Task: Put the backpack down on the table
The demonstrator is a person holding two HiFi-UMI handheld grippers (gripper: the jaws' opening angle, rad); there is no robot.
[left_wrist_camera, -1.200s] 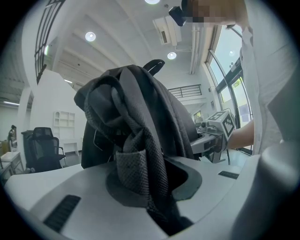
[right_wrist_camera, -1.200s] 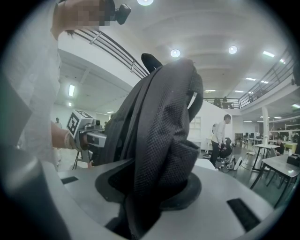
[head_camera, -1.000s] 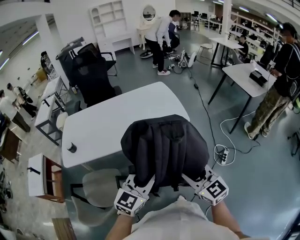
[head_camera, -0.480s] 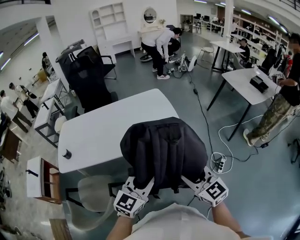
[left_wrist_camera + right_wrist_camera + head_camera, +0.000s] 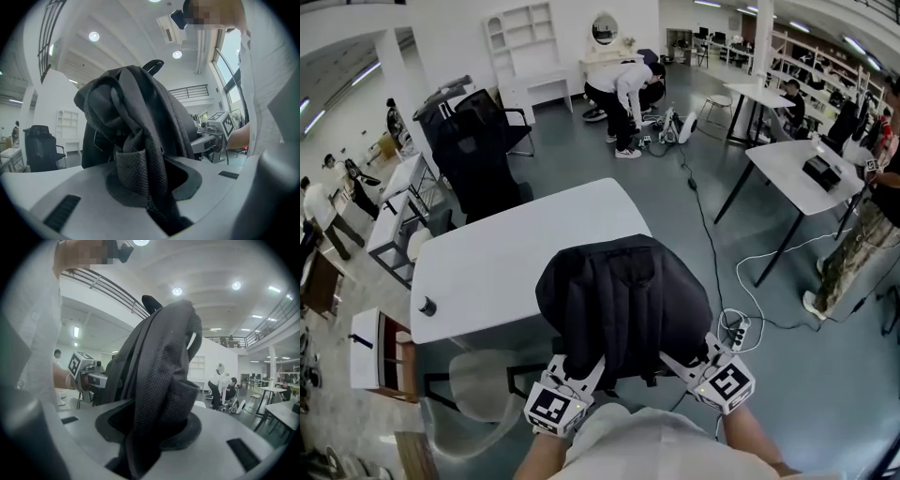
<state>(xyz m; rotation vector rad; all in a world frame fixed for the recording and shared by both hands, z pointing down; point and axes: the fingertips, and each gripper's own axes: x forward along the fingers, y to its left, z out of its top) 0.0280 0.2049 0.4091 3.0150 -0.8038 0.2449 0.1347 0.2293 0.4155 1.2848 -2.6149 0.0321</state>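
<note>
A black chair (image 5: 478, 150) stands before white shelves (image 5: 517, 37).

The left tool (image 5: 157, 187) had its jaws closed on a mesh strap (image 5: 138, 166) of the black backpack (image 5: 140, 108). The backpack rose bunched and upright just beyond the jaws, filling the middle. The right tool (image 5: 219, 127) showed past the backpack's right edge. Far left stood a black office chair (image 5: 40, 147), with a white shelf unit (image 5: 67, 124) behind it.
</note>
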